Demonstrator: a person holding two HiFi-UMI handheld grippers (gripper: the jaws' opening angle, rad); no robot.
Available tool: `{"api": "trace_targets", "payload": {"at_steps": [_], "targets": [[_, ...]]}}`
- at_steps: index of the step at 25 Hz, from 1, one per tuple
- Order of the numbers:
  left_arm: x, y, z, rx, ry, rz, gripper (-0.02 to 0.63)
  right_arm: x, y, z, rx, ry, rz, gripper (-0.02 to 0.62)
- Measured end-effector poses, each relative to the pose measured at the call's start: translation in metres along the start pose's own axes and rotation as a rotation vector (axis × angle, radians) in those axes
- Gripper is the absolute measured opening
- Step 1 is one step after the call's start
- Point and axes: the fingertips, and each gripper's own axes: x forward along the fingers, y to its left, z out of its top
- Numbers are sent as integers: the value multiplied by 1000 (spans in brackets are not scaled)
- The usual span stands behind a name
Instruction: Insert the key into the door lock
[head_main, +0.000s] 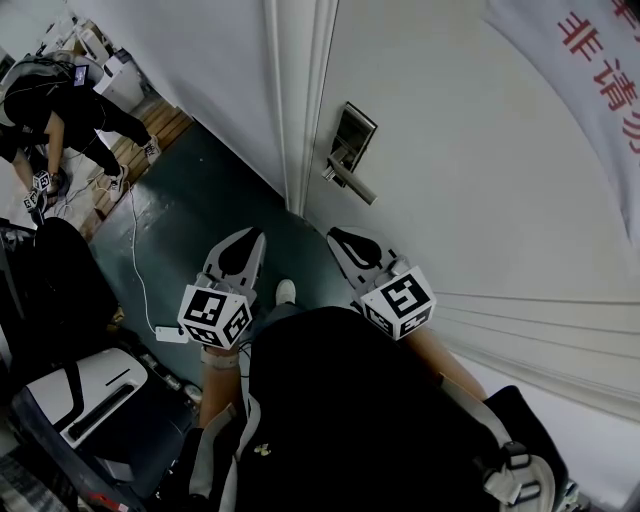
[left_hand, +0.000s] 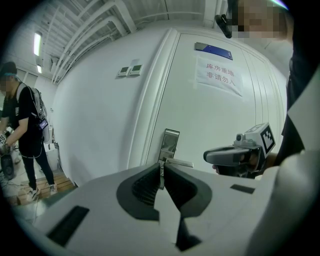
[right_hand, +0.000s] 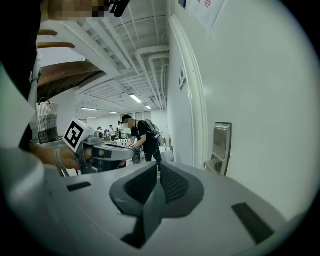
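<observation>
fingers of the left gripper pinch what seems the key, the right gripper closed on nothing; square its blade to the door lock before pushing.

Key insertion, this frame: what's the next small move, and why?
Probably ease the left claw forward toward the door lock. It is shut on a thin sliver, apparently the key, and the head view shows it well short of the lock. The right claw is shut, nothing visible in it. No keyhole is visible yet.
</observation>
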Motion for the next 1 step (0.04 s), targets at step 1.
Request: {"api": "trace_targets", "payload": {"at_steps": [1], "targets": [[0, 0, 0, -1, 0, -1, 11, 0, 0, 0, 0, 0, -1, 25]]}}
